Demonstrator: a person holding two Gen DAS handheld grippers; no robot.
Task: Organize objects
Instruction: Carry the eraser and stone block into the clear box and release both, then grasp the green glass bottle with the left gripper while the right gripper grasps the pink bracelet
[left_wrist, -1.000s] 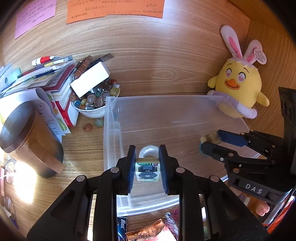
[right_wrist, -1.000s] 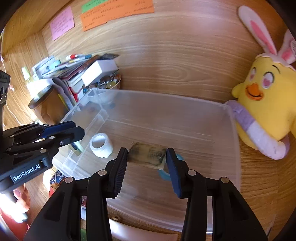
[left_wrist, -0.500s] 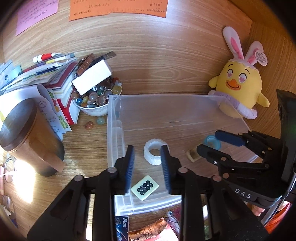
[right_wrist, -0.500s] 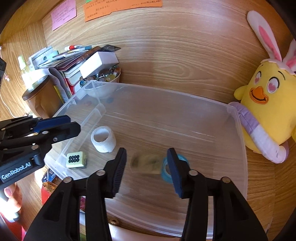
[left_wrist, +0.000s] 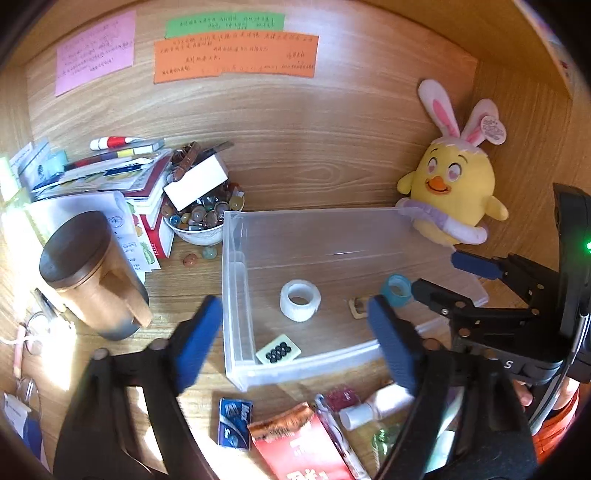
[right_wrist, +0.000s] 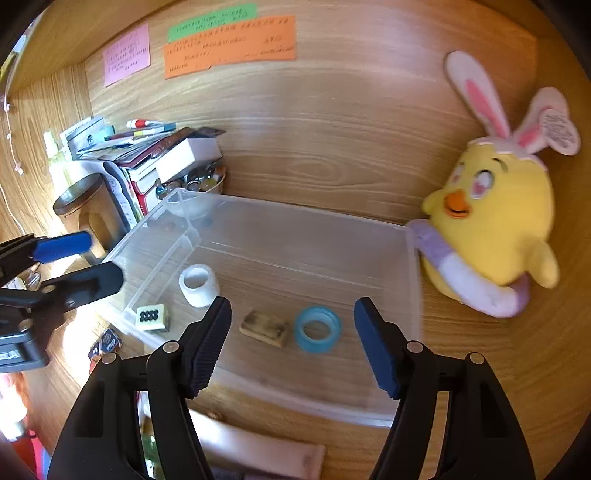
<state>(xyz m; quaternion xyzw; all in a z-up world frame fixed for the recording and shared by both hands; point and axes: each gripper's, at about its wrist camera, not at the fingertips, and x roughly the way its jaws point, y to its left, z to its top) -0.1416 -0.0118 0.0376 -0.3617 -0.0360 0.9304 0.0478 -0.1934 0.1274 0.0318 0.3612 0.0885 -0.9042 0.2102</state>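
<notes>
Right now both grippers are hanging over a clear plastic bin (left_wrist: 236, 280) that is sitting on the wooden bench (left_wrist: 177, 291), and both are empty. The left gripper (left_wrist: 291, 343) is spreading its fingers (left_wrist: 195, 343) wider, with nothing pressed between the pads; in its own view the bin's near corner and a small pale tile with black dots (left_wrist: 279, 351) are lying in the gap below, untouched. The right gripper (right_wrist: 291, 339) is also opening its fingers (right_wrist: 208, 345), and in its view a small brownish block (right_wrist: 264, 326) and a blue ring (right_wrist: 317, 328) are lying on the bin floor between the pads, just beside each other and clear of both. A white roll of tape (right_wrist: 199, 280) is standing at about ten o'clock from the block, and the dotted tile is resting at the bin's near left corner, at about nine o'clock from the block. A yellow chick plush with rabbit ears (right_wrist: 491, 229) is leaning against the bin's right wall at three o'clock. At about eleven o'clock from the bin, a bowl of glass marbles (left_wrist: 201, 218) is sitting with a white box (left_wrist: 195, 184) on top, next to a stack of books (left_wrist: 122, 177) and a brown lidded mug (left_wrist: 88, 280). Coloured notes (left_wrist: 236, 59) are sticking to the back wall at twelve o'clock. Packets and a small white bottle (left_wrist: 373, 404) are lying at six o'clock, in front of the bin.
</notes>
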